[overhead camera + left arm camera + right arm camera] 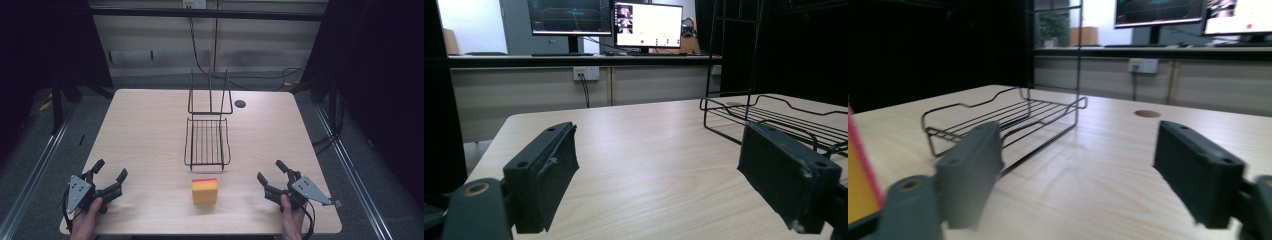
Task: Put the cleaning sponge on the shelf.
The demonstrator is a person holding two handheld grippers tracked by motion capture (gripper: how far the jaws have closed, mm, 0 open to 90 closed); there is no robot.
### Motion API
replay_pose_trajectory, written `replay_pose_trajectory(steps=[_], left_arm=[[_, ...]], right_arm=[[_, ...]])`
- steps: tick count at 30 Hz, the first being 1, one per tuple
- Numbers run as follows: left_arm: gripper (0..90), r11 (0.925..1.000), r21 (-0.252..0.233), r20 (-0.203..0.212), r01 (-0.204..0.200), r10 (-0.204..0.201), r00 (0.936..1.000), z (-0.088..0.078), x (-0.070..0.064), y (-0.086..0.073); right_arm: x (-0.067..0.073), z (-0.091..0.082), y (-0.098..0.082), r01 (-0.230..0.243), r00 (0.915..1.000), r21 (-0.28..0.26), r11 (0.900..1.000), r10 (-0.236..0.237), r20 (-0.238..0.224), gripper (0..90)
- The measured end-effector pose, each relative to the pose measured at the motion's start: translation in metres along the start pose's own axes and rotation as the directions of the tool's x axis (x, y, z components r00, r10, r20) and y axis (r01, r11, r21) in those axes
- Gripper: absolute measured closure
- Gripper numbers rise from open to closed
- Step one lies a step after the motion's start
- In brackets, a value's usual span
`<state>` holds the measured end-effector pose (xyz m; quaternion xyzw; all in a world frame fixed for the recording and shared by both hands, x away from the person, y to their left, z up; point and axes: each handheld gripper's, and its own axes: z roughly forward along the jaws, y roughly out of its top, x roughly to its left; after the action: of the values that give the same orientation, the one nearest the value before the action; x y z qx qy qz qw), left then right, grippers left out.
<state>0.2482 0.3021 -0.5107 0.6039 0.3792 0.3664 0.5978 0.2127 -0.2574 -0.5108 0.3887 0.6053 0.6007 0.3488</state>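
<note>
A yellow sponge block with a red top (204,190) stands on the wooden table (145,130) near its front edge, just in front of a black wire rack (207,141). My left gripper (111,169) rests open at the front left corner, held by a hand, nothing between its jaws. My right gripper (271,170) is open at the front right, also held by a hand and empty. In the left gripper view the rack (774,117) lies to the right beyond the open left gripper (659,175). In the right gripper view the rack (1003,117) is ahead-left of the open right gripper (1078,170), and the sponge's edge (858,170) is at far left.
A round cable hole (240,103) sits in the table behind the rack. Monitors (604,20) stand on a bench beyond the table. Cables hang at the back. Dark curtains flank both sides. Bare tabletop lies left and right of the rack.
</note>
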Motion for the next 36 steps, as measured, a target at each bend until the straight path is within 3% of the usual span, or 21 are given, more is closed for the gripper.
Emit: replay_pose_trajectory(steps=[6, 8, 14, 16, 23, 27, 34, 35, 36], left_arm=[[15.6, 1.0000, 0.000, 0.000, 0.000, 0.000, 1.0000, 0.000, 0.000, 0.000], [15.6, 1.0000, 0.000, 0.000, 0.000, 0.000, 1.0000, 0.000, 0.000, 0.000], [15.5, 1.0000, 0.000, 0.000, 0.000, 0.000, 1.0000, 0.000, 0.000, 0.000], [15.6, 1.0000, 0.000, 0.000, 0.000, 0.000, 1.0000, 0.000, 0.000, 0.000], [15.5, 1.0000, 0.000, 0.000, 0.000, 0.000, 1.0000, 0.000, 0.000, 0.000], [15.5, 1.0000, 0.000, 0.000, 0.000, 0.000, 1.0000, 0.000, 0.000, 0.000], [15.5, 1.0000, 0.000, 0.000, -0.001, 0.001, 1.0000, 0.000, 0.000, 0.000], [15.5, 1.0000, 0.000, 0.000, 0.000, 0.000, 1.0000, 0.000, 0.000, 0.000], [15.5, 1.0000, 0.000, 0.000, 0.000, 0.000, 1.0000, 0.000, 0.000, 0.000]], right_arm=[[-0.003, 0.003, 0.003, -0.020, 0.9972, 0.080, 0.997, 0.025, -0.070, 19.5], [-0.004, 0.003, 0.004, -0.043, 0.9975, 0.116, 0.992, 0.049, -0.051, 18.2], [-0.007, 0.003, 0.005, -0.077, 0.9918, 0.163, 0.984, 0.092, -0.089, 18.4], [-0.007, 0.003, 0.006, -0.076, 0.9890, 0.194, 0.978, 0.098, -0.111, 19.0], [-0.002, 0.006, 0.009, -0.080, 0.9770, 0.224, 0.971, 0.121, -0.176, 19.7], [0.005, 0.008, 0.012, -0.048, 0.9790, 0.231, 0.972, 0.092, -0.182, 19.6], [0.015, 0.013, 0.017, -0.021, 0.9528, 0.250, 0.968, 0.095, -0.288, 18.5], [0.016, 0.014, 0.018, -0.017, 0.9524, 0.252, 0.968, 0.092, -0.290, 18.2], [0.018, 0.016, 0.020, -0.010, 0.9467, 0.287, 0.958, 0.101, -0.306, 15.0]])
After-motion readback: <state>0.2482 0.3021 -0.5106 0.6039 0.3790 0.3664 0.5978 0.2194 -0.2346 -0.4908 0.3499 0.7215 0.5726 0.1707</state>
